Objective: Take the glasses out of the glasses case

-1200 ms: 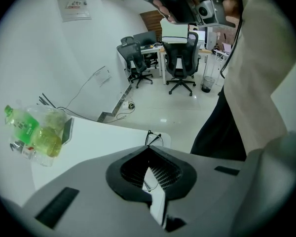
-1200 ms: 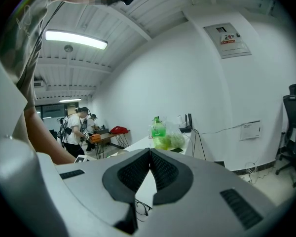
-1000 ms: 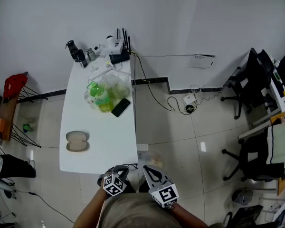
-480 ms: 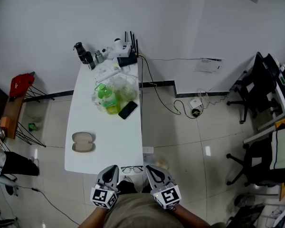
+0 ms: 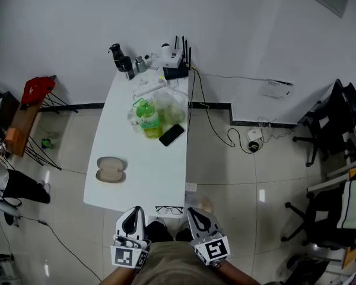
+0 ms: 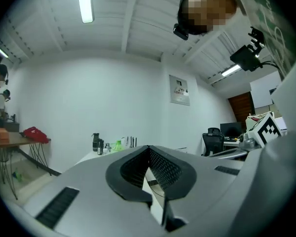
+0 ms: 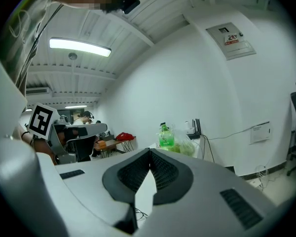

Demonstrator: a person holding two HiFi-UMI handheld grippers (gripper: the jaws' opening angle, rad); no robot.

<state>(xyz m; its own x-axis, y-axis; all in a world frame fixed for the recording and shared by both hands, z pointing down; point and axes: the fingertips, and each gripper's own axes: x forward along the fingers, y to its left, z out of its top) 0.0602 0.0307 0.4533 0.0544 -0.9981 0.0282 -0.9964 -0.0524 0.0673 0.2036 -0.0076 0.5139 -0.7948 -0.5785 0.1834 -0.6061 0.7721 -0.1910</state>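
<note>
A beige glasses case [image 5: 111, 169] lies flat and looks closed on the left front part of the white table [image 5: 148, 183]. A pair of black-framed glasses [image 5: 169, 209] lies unfolded at the table's near edge, right of the case. My left gripper [image 5: 130, 218] and right gripper [image 5: 197, 218] hover side by side just short of that edge, the glasses between them. In the left gripper view the left gripper [image 6: 149, 148] is shut with nothing in it. The right gripper [image 7: 150, 152] is shut and empty in its own view as well.
A green bottle [image 5: 148, 123] in a clear bag, a black phone [image 5: 171, 135], a router [image 5: 177, 70] and dark flasks [image 5: 121, 61] fill the table's far half. Cables trail on the floor to the right. Office chairs [image 5: 329, 129] stand far right, a red-topped rack [image 5: 32, 100] to the left.
The head view has swung, so the table sits further right. My left gripper has drawn back from the table's front edge, and the glasses now show there.
</note>
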